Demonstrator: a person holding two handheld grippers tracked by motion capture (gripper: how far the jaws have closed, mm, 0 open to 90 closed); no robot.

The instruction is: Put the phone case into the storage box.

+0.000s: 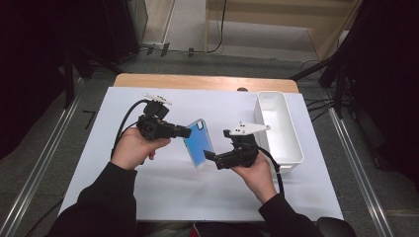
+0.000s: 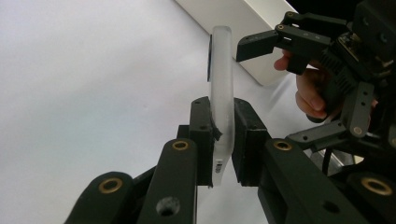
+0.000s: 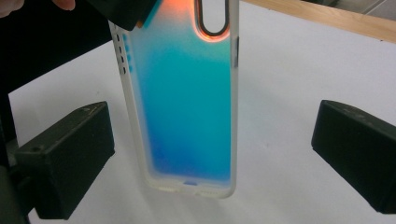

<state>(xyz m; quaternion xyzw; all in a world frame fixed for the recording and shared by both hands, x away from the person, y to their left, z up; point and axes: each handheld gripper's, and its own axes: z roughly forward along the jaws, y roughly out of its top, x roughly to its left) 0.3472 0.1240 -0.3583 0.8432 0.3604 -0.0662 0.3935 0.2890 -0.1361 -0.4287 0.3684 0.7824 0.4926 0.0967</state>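
A translucent phone case [image 1: 199,143], blue with an orange tint near its camera cutout, stands up off the white table sheet [image 1: 163,192]. My left gripper [image 1: 187,132] is shut on its upper end. In the left gripper view the case [image 2: 222,88] is seen edge-on, pinched between the left gripper's [image 2: 222,140] two pads. My right gripper [image 1: 216,144] is open at the case's lower end. In the right gripper view the case [image 3: 187,102] hangs between the wide-apart jaws of the right gripper [image 3: 210,158], touching neither pad. The right gripper [image 2: 266,93] also shows in the left gripper view.
A long white bin [image 1: 298,148] sits on the sheet just right of my right hand, also seen as the bin [image 2: 233,18] in the left gripper view. The table's wooden far edge [image 1: 207,81] lies beyond the sheet. Dark stands flank the table.
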